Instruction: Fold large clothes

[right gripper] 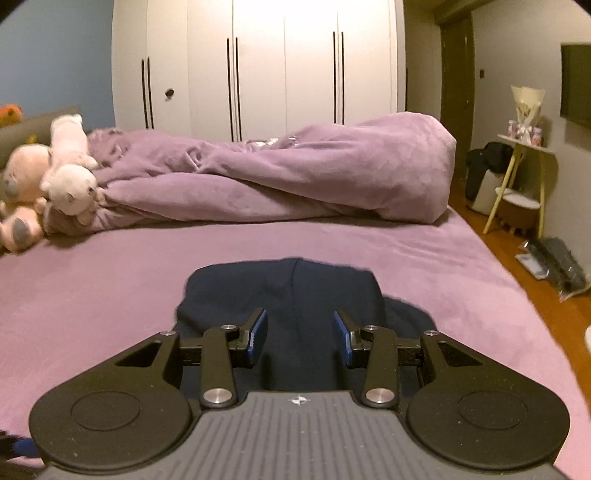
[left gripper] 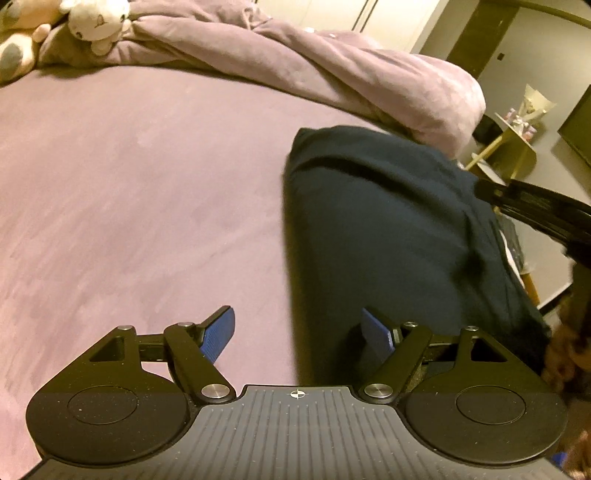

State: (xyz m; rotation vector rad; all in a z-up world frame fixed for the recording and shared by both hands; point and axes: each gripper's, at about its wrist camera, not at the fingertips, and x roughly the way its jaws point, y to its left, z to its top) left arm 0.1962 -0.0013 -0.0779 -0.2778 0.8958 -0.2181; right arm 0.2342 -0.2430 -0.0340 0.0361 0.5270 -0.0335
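Only rightward: wardrobe [right gripper: 255,66] behind duvet [right gripper: 295,177].

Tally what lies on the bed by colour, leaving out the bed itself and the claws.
Dark navy: 1, the folded garment
Purple: 1, the bunched duvet
Pink or cream: 2 clearly separable plush toys; the pile may hide more
Total: 4

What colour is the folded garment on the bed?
Dark navy garment, plain; clearest in the right wrist view.

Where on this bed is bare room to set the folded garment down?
Free: the purple sheet between the folded navy garment, the plush toys and the open left gripper. Crowded: the far side, under the bunched purple duvet.
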